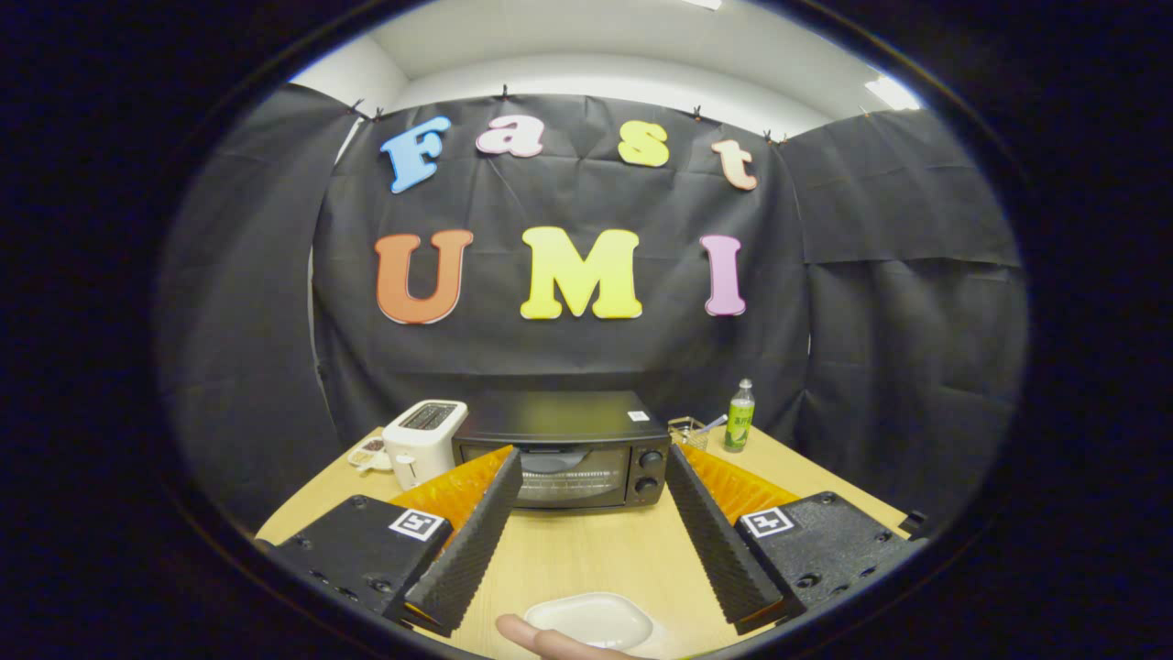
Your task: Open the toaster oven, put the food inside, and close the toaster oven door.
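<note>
Presently your gripper (pixel 594 463) stands wide open, its two fingers spread apart and gripping nothing; the toaster oven (pixel 564 449) sits framed in the gap beyond their tips, which suggests you have it squarely lined up on the door. That door (pixel 559 478) is closed, flush with the front, its glass showing a rack inside; whether any food lies in there I cannot tell. Two knobs (pixel 651 471) sit to the right of the glass.

Nearer to you than the fingertips, between the finger bases, a shallow white dish (pixel 591 619) rests on the table (pixel 586 550), a fingertip (pixel 522 632) touching its near rim, apparently steadying it. The dish looks bare of food. A closed door and a bare dish would suit either a load still to be fetched or one already shut inside.

Further out, a white slot toaster (pixel 420 442) stands just left of the oven, a small plate (pixel 368 453) beyond it. Right of the oven are a wire basket (pixel 689 429) and a green bottle (pixel 739 417). Your surface is pale wood, tidy; black cloth walls close the booth, with a white ceiling above.
</note>
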The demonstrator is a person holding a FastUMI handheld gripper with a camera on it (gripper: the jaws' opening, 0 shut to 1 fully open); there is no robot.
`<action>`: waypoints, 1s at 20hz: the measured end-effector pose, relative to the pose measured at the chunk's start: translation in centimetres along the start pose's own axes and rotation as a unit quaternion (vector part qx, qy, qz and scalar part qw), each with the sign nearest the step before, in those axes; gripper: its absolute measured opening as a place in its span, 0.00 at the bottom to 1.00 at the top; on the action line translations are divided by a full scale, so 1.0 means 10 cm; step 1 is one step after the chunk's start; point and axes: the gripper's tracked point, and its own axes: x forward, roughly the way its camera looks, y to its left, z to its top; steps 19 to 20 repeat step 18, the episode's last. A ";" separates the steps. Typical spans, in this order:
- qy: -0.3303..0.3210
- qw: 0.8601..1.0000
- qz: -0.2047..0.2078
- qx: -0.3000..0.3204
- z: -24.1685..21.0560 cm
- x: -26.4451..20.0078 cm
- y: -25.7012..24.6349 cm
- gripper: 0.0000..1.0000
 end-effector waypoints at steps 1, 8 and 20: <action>-0.005 1.000 0.007 0.000 0.04 -0.09 0.02 1.00; -0.036 0.998 0.042 -0.005 0.22 -0.65 0.15 1.00; -0.038 0.999 0.036 0.011 0.34 -0.78 0.13 1.00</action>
